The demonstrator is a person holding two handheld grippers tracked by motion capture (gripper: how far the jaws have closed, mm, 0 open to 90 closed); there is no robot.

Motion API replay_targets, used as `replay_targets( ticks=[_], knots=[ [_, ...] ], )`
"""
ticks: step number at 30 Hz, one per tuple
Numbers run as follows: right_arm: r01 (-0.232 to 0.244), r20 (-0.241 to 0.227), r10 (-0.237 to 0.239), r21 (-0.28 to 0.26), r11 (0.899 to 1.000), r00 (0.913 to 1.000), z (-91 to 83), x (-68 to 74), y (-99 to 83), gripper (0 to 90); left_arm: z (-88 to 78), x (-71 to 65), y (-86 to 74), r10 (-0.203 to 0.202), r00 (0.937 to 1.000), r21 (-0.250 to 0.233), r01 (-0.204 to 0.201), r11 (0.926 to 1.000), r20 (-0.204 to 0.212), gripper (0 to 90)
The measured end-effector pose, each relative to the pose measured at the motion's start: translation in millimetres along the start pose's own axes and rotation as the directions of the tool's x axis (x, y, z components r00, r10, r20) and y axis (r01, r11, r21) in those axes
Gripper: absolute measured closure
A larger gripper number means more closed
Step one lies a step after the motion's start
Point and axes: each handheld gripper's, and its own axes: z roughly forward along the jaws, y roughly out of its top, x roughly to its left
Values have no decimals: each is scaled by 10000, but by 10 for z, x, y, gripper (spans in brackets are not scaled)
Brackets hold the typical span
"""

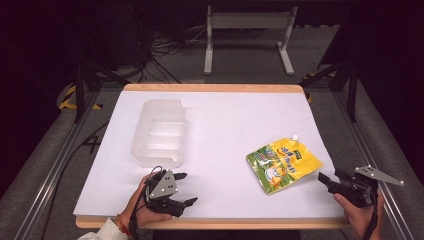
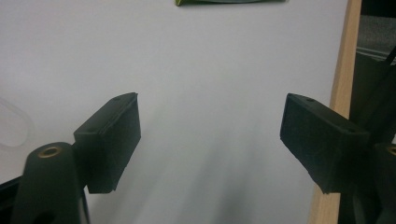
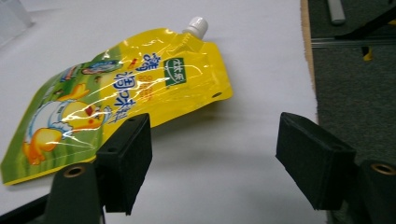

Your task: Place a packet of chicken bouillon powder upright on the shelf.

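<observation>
1. a clear plastic bin (image 1: 159, 132) stands on the left half of the white desk (image 1: 220, 125), toward the far side; its ribbed walls are see-through and nothing can be seen inside it.
2. a yellow and green spouted pouch (image 1: 283, 164) lies flat on the right half of the desk, well apart from the bin, its white cap (image 1: 295, 137) pointing to the far edge. a cartoon duck is printed on its lower part.
3. the left gripper (image 1: 183, 189) sits at the near edge of the desk, just in front of the bin, held in the person's left hand (image 1: 142, 210); its fingers (image 2: 114, 140) are spread wide over bare desk, grasping nothing.
4. in the left gripper view a dark green edge of the pouch (image 2: 229, 2) shows at the top, far ahead of the fingers.
5. the right gripper (image 1: 325, 179) is at the near right corner, held in the right hand (image 1: 357, 215), its tips just beside the pouch's near right edge.
6. in the right gripper view its fingers (image 3: 128, 158) are released and wide apart; the pouch (image 3: 121, 93) lies ahead and to the left, partly behind the left finger, not between the two. whether that finger touches it cannot be told.
</observation>
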Motion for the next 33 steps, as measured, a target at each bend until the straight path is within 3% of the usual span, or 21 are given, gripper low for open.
replay_targets(
  ticks=[3, 10, 11, 13, 28, 33],
  knots=[
    [8, -268, -6, 59, 10000, 9996, 8, 26, -17, 258, 44, 3, -5, 84, 10000, 249, -85, 9997, 41, 179],
    [6, -945, 41, 498, 9988, 9955, 90, 128, -37, 267, 42, 22, -23, 65, 9999, 258, -67, 9996, 77, 160],
    [-91, -1370, 177, 632, 9980, 9904, 136, 163, -40, 276, 35, 25, -28, 47, 9999, 205, -49, 9998, 93, 160],
    [-224, -1730, 339, 678, 9974, 9843, 176, 186, -45, 286, 18, 25, -32, 54, 10000, 152, -55, 9999, 26, 160],
    [477, -2453, -124, 1385, 9892, 9694, 536, 425, 33, 289, -71, -14, -111, -146, 9995, 316, 156, 9994, -294, 154],
    [270, -2566, 114, 1455, 9890, 9664, 638, 475, 54, 313, -79, -20, -121, -160, 9994, 364, 172, 9992, -316, 154]
  ],
)
